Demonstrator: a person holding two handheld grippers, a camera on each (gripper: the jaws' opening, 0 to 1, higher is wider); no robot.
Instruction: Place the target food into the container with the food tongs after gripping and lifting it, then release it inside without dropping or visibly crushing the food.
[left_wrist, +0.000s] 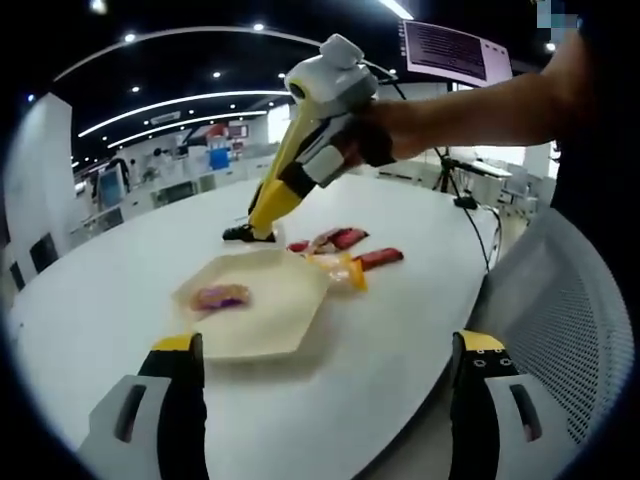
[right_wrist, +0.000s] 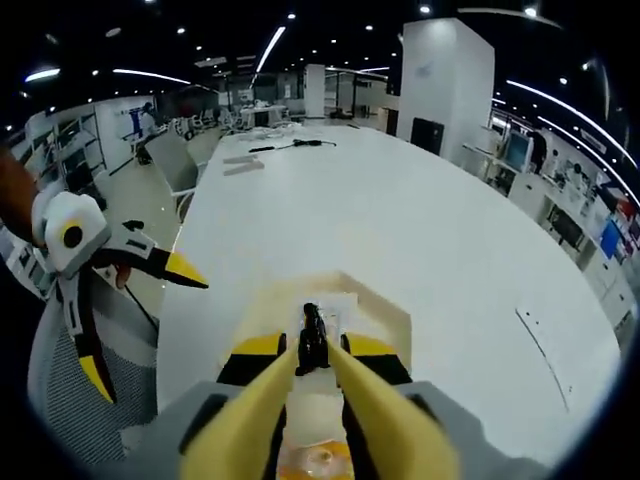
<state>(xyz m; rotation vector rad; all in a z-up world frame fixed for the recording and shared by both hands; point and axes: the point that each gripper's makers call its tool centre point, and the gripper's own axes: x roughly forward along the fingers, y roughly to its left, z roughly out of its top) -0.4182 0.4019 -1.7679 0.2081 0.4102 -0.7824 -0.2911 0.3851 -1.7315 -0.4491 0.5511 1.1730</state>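
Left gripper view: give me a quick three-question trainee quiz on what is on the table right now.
1. True or false: the left tool has its jaws shut.
2. What lies in the pale container? A) a pink wrapped food; B) a banana; C) a spoon.
3. Fill in: the right tool is shut on the black ____.
Key: 1 false, the jaws stand wide apart. 2 A. 3 food tongs.
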